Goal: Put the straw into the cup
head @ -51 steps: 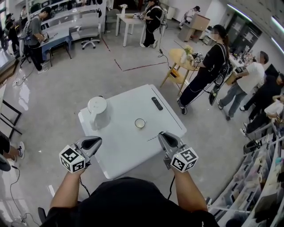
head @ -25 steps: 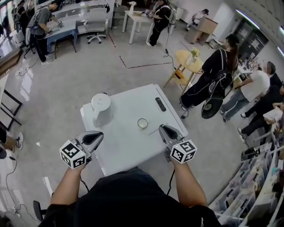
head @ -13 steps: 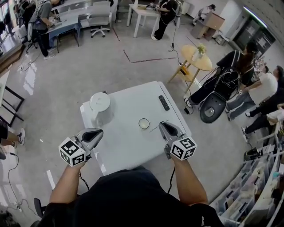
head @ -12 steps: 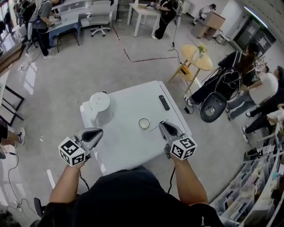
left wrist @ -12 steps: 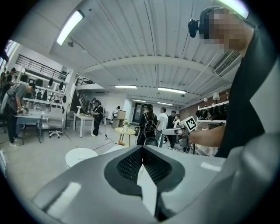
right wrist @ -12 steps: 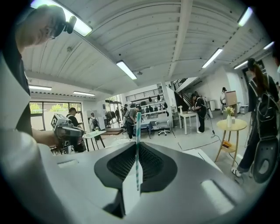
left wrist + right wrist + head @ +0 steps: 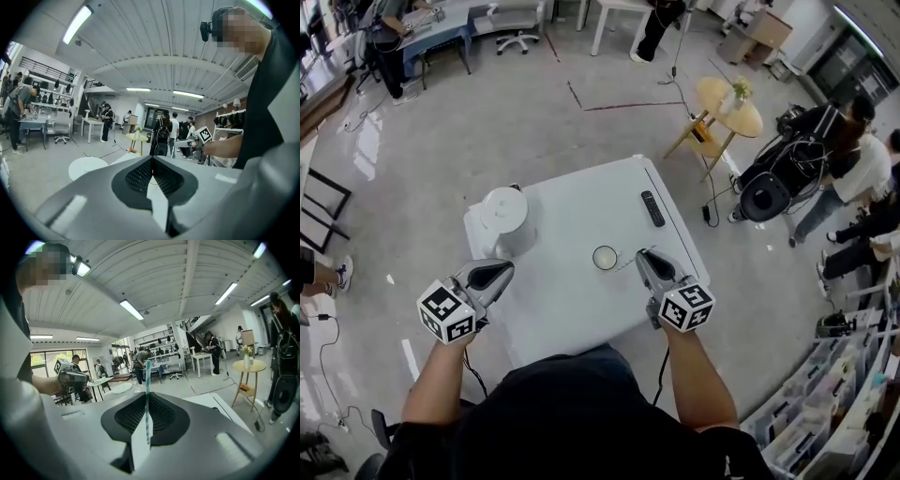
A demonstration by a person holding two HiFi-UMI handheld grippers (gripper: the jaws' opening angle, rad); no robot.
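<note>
A small white cup (image 7: 605,257) stands open-topped near the middle of the white table (image 7: 581,202). My right gripper (image 7: 643,260) hovers just right of the cup, shut on a teal-and-white striped straw (image 7: 147,380). In the right gripper view the straw rises straight up out of the closed jaws of my right gripper (image 7: 146,401). My left gripper (image 7: 497,273) hangs over the table's front left part, below the kettle. Its jaws are shut with nothing in them, as the left gripper view shows at my left gripper (image 7: 151,163).
A white kettle (image 7: 504,220) stands at the table's left back. A black remote (image 7: 652,208) lies near the right edge. A round yellow side table (image 7: 729,103) and several people stand to the right, with desks and chairs at the back.
My right gripper has moved forward with the straw and now sits level with the cup, just right of it. The left gripper has barely moved. The head view has shifted over the table.
</note>
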